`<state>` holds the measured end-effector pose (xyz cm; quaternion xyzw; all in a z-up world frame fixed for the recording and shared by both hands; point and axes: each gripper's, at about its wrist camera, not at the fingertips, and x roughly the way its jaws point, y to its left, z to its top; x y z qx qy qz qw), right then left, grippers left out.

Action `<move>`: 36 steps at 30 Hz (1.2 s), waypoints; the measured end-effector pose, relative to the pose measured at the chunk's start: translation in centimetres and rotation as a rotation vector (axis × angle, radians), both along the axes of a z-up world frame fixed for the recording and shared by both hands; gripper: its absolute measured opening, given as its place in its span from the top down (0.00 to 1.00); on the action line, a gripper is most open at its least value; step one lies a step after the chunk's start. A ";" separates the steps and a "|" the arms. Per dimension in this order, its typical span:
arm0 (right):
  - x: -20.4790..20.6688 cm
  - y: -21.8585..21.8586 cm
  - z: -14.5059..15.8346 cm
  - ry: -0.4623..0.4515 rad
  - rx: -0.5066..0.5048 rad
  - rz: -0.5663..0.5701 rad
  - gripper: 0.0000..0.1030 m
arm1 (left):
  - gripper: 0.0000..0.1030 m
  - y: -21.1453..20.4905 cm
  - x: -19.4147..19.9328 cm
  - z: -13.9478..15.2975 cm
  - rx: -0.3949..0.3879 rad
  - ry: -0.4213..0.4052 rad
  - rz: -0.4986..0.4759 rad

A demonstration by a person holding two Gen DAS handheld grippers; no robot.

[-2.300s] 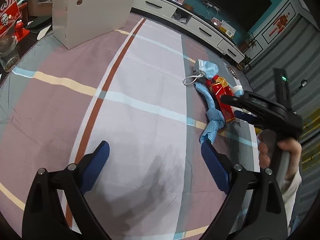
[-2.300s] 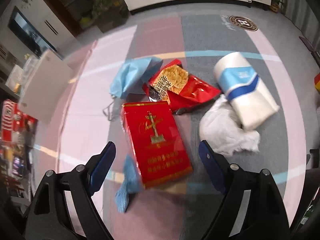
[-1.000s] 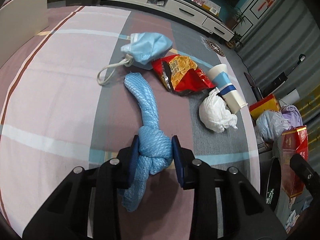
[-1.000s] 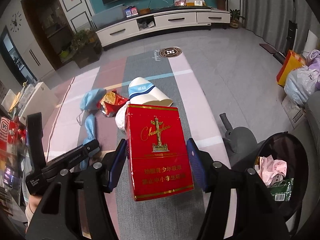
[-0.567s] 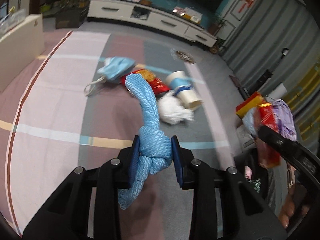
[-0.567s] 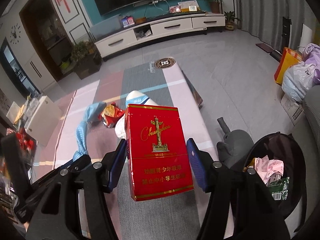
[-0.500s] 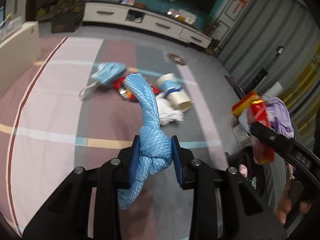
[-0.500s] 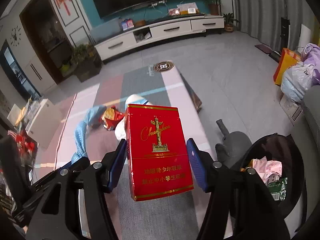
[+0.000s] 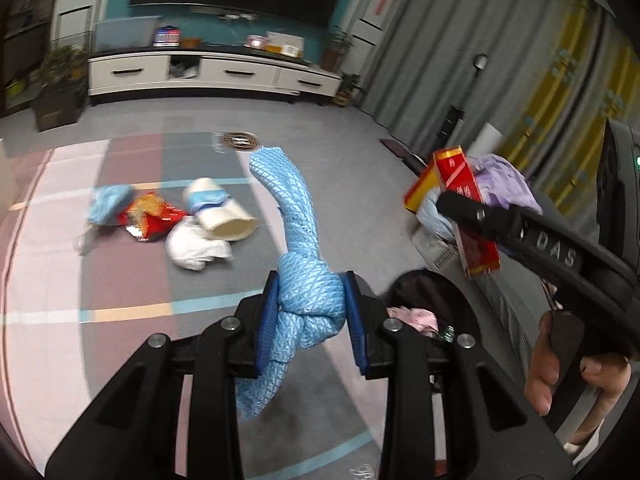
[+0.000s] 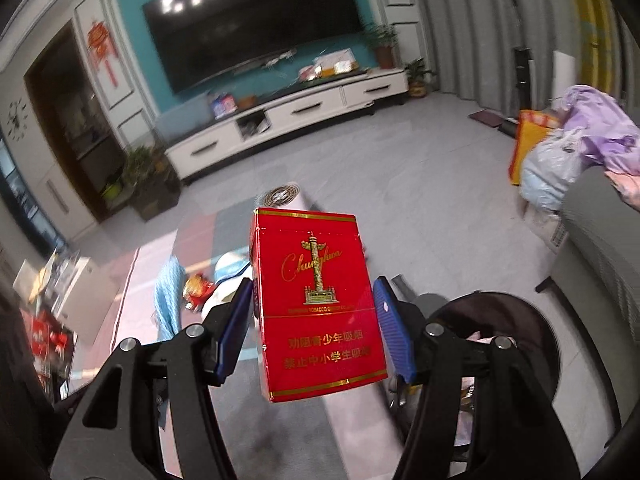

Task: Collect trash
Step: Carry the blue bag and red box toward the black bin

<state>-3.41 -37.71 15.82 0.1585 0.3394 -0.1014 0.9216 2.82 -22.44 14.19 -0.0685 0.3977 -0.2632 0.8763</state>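
Observation:
My left gripper (image 9: 310, 314) is shut on the knot of a light blue knotted cloth (image 9: 294, 216), held in the air with one end sticking up and the other hanging down. My right gripper (image 10: 316, 332) is shut on a red cigarette carton (image 10: 316, 300), which also shows at the right of the left wrist view as the red cigarette carton (image 9: 460, 176) above the black trash bin (image 9: 456, 300). The black trash bin (image 10: 532, 316) holds pink and green scraps. On the striped mat lie a blue face mask (image 9: 106, 204), a red snack bag (image 9: 150, 214), a paper cup (image 9: 222, 216) and a white crumpled tissue (image 9: 194, 244).
A white TV cabinet (image 9: 208, 74) runs along the far wall under a dark screen. Bags in purple, orange and pale blue (image 10: 560, 156) are piled by a grey sofa (image 10: 600, 248) at the right. A white box (image 10: 84, 292) stands at the mat's left edge.
Both grippers have risen and swung right toward the bin, carrying the cloth and the carton. The litter on the mat now lies farther off to the left.

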 end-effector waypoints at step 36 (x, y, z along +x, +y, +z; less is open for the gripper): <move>-4.9 -18.6 -12.4 0.367 0.248 -0.490 0.41 | 0.68 -20.8 -1.2 -13.0 0.135 0.261 -0.397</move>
